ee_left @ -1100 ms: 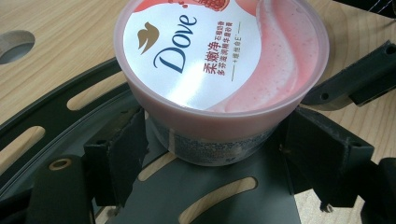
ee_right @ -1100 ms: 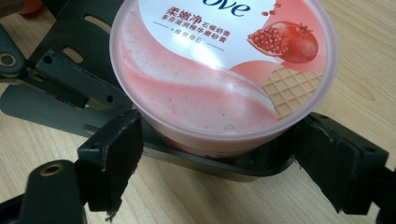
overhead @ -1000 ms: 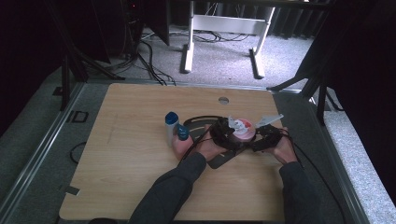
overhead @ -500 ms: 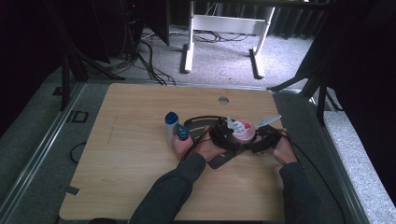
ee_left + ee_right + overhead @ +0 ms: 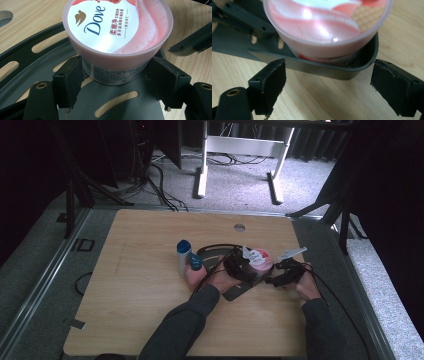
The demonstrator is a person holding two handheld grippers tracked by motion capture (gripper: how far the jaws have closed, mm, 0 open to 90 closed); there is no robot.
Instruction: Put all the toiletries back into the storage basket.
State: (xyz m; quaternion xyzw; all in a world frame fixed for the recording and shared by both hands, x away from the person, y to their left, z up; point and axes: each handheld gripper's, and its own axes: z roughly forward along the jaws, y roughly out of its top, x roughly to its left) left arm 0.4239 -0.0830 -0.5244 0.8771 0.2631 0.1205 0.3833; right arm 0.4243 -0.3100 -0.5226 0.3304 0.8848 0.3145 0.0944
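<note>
Between the pads of our left gripper [image 5: 113,82] sits the pink Dove cup [image 5: 117,37], upright on the dark slotted tray [image 5: 120,110]; the jaws have just been closing, and both pads now meet its lower wall. Our right gripper [image 5: 328,86] hangs parted over bare wooden table [image 5: 319,100], just short of the tray's rim, with the cup beyond it.
</note>
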